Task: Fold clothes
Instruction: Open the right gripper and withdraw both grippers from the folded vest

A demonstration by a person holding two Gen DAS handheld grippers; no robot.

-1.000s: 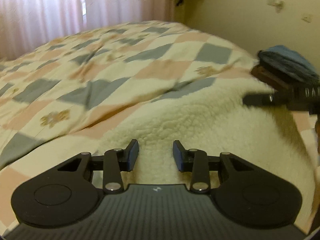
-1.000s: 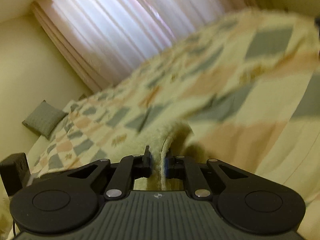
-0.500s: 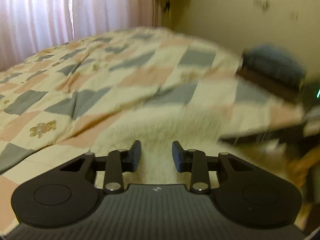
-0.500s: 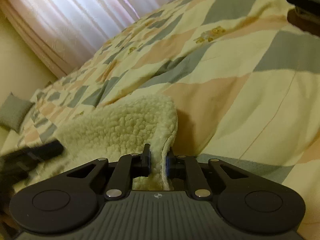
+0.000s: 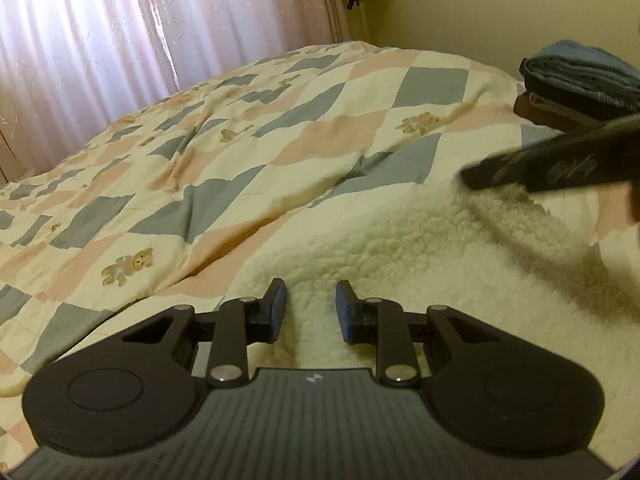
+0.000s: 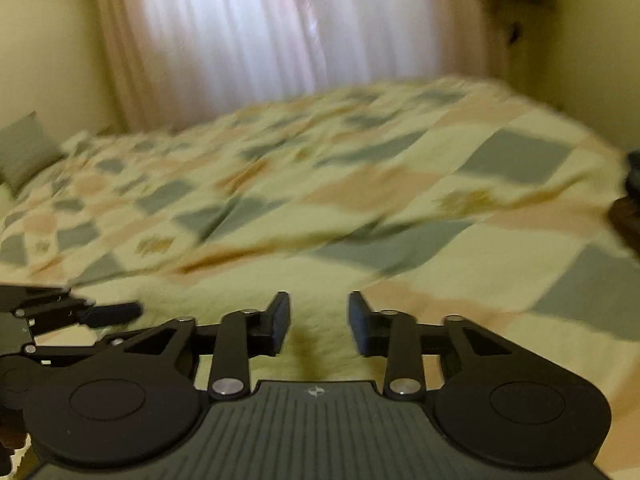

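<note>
A cream fleece garment (image 5: pixel 420 248) lies spread on the checked bedspread (image 5: pixel 224 160). My left gripper (image 5: pixel 311 307) hovers open just over the garment's near part, nothing between its fingers. In the left wrist view the right gripper (image 5: pixel 560 166) shows as a dark blurred bar above the garment's right side. In the right wrist view my right gripper (image 6: pixel 319 318) stands open above the fleece garment (image 6: pixel 248 300), empty. The left gripper (image 6: pixel 80 316) enters that view low at the left edge.
A stack of folded dark and blue clothes (image 5: pixel 580 80) sits at the bed's far right corner. Pink curtains (image 5: pixel 160 20) hang behind the bed. A grey cushion (image 6: pixel 24 152) lies at the far left. A wall (image 5: pixel 460 8) rises at the back right.
The right gripper let go of the fleece edge it was pinching and now stands open above it. The left gripper stayed open over the garment.
</note>
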